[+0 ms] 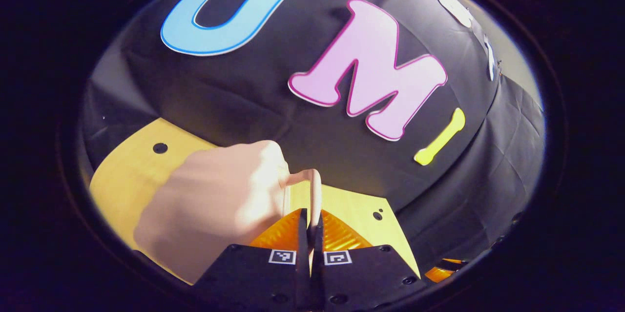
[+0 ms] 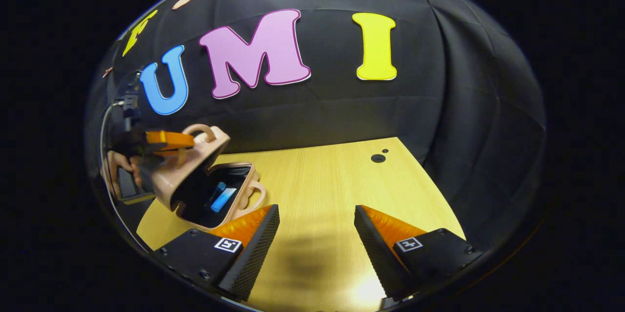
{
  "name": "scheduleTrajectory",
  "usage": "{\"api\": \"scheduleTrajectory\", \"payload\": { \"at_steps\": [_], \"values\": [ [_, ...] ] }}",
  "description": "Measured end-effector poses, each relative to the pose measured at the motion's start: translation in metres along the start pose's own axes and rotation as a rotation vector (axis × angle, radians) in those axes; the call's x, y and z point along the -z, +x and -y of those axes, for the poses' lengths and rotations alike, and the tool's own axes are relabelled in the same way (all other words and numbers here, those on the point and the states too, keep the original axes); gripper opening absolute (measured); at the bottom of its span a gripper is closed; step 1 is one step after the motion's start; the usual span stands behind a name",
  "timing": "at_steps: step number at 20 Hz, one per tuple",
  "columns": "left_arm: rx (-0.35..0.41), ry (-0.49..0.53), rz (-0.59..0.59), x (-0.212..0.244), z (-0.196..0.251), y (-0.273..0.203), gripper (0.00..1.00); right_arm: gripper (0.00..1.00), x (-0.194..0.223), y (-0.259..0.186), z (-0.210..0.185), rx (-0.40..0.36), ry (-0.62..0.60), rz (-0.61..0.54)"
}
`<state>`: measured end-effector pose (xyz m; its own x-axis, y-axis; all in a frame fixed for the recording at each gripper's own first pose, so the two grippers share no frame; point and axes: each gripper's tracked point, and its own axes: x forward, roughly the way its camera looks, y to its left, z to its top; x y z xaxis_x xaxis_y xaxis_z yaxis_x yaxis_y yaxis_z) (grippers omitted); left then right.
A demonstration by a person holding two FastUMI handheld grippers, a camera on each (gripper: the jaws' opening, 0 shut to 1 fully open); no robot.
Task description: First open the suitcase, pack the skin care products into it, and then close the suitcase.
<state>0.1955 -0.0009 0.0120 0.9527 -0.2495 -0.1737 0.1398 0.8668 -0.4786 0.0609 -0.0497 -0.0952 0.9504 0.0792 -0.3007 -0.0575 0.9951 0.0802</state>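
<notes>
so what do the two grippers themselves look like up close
Each gripper has a black angular body. The left gripper carries two small square black-and-white coded markers near its finger bases and visible screw heads. The right gripper has one such marker on each side, screw heads, and finely ribbed inner finger faces. In the right gripper view, a thin cable loops beside the left gripper.

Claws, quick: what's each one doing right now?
Left claw: closed on the suitcase lid's handle.
Right claw: open, holding nothing, above the table.

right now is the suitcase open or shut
Partly open: the suitcase lid is tilted up, held by its handle in the left gripper.
</notes>
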Motion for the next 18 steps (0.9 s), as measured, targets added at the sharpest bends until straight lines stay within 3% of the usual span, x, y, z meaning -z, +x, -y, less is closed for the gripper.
{"api": "scheduleTrajectory", "payload": {
  "at_steps": [2,5,8,9,10,12,14,15,16,18],
  "values": [
    [-0.049,-0.005,-0.061,0.04,0.005,0.025,0.07,0.98,-0.001,0.001,0.006,-0.022,0.008,0.01],
    [-0.128,0.072,-0.138,0.075,0.008,0.05,0.09,0.98,-0.004,-0.001,0.01,-0.043,0.007,0.027],
    [-0.167,0.069,-0.197,0.081,0.008,0.054,0.16,0.98,-0.009,-0.001,0.012,-0.04,0.011,0.045],
    [-0.169,0.071,-0.193,0.081,0.009,0.055,0.24,0.98,-0.01,-0.002,0.012,-0.033,0.018,0.051],
    [-0.173,0.097,-0.177,0.077,0.011,0.055,0.21,0.98,-0.012,-0.003,0.011,-0.026,0.027,0.056],
    [-0.121,0.124,-0.153,0.078,0.029,0.053,0.35,0.98,-0.014,-0.006,0.008,-0.011,0.032,0.07],
    [-0.07,0.107,-0.148,0.081,0.043,0.037,0.56,0.98,-0.014,-0.009,0.003,0.016,0.023,0.073],
    [-0.05,0.097,-0.143,0.081,0.05,0.025,0.84,0.98,-0.016,-0.013,-0.001,0.031,0.023,0.082],
    [-0.029,0.089,-0.125,0.077,0.056,0.011,0.9,0.98,-0.019,-0.017,-0.007,0.039,0.021,0.097],
    [0.023,0.075,-0.072,0.065,0.069,-0.023,0.94,0.98,-0.015,-0.026,-0.021,0.061,0.003,0.104]
  ]
}}
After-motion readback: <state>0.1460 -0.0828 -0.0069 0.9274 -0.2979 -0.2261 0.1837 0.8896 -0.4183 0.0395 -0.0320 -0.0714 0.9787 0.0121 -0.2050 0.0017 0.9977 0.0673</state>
